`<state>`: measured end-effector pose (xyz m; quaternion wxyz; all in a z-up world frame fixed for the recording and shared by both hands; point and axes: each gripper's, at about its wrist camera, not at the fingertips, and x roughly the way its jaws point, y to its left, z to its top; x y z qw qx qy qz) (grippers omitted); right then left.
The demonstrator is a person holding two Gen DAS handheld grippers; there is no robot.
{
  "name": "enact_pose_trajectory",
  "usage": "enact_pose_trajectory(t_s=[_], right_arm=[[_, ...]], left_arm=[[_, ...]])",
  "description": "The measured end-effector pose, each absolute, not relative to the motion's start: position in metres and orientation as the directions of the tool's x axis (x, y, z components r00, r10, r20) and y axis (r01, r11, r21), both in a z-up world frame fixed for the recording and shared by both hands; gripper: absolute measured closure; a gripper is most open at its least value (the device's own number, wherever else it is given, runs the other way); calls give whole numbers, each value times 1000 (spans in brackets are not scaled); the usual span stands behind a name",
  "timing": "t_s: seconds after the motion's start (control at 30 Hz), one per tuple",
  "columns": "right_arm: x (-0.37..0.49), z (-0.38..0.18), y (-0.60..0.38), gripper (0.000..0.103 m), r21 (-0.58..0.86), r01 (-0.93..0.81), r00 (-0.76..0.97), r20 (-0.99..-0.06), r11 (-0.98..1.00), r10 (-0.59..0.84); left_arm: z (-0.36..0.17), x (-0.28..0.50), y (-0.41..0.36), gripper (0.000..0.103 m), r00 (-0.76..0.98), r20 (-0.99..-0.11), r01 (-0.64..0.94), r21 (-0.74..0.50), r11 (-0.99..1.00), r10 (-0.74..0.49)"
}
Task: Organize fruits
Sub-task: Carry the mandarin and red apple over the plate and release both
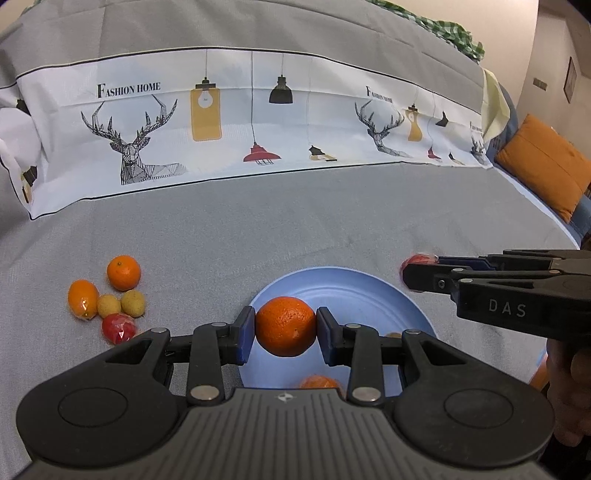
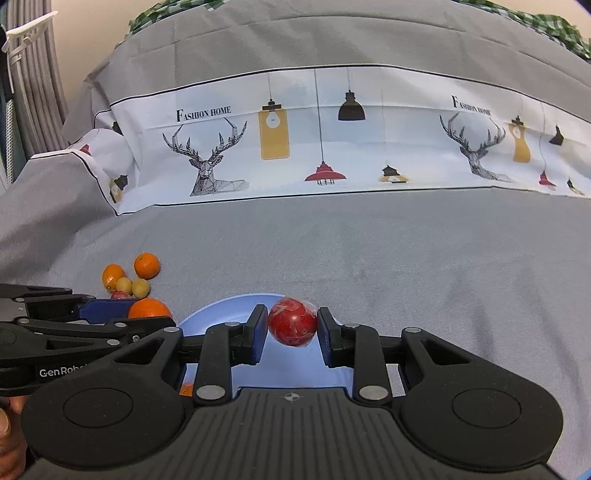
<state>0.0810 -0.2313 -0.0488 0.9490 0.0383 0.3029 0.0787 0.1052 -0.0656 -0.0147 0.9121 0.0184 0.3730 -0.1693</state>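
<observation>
My left gripper (image 1: 285,326) is shut on an orange (image 1: 285,325) and holds it above the blue plate (image 1: 354,291). Another orange fruit (image 1: 319,382) lies in the plate, partly hidden by my gripper. My right gripper (image 2: 291,326) is shut on a red wrapped fruit (image 2: 292,322) over the plate's far edge (image 2: 229,306). The right gripper also shows in the left wrist view (image 1: 417,275), and the left gripper with its orange (image 2: 149,309) shows in the right wrist view. A pile of fruit lies left of the plate: an orange (image 1: 123,272), a kumquat-like fruit (image 1: 82,298), two yellow fruits (image 1: 133,302) and a red wrapped one (image 1: 118,328).
Everything rests on a grey bedspread (image 1: 258,229) with a white printed band (image 1: 240,118) behind. An orange cushion (image 1: 546,166) lies at the far right. Green checked cloth (image 1: 443,26) sits at the back.
</observation>
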Motion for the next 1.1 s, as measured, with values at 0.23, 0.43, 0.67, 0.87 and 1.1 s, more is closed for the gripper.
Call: enact_pose_trajectory(t_s=[0.23,0.43,0.67,0.87,1.1], right_arm=[[85,-51,-229,73,112,-134,802,-572,985,174],[83,-52,-228,73,96,-151,800,-573,984,178],[85,-52,-226,73,95,-153,797,-576,984,180],[86,-53,-225,72,97,-157,787,-589,983,184],[88,-53,-225,61,93,-148,787,-592,985,174]], left_arm=[[-27,107,-79,64,647,-706,363,-46,931,-287],[-30,103,-87,64,646,-702,398,-23,917,-298],[-30,103,-87,64,648,-699,393,-35,919,-303],[-30,103,-87,63,645,-701,390,-41,920,-304],[-29,105,-85,55,647,-697,383,-53,922,-309]])
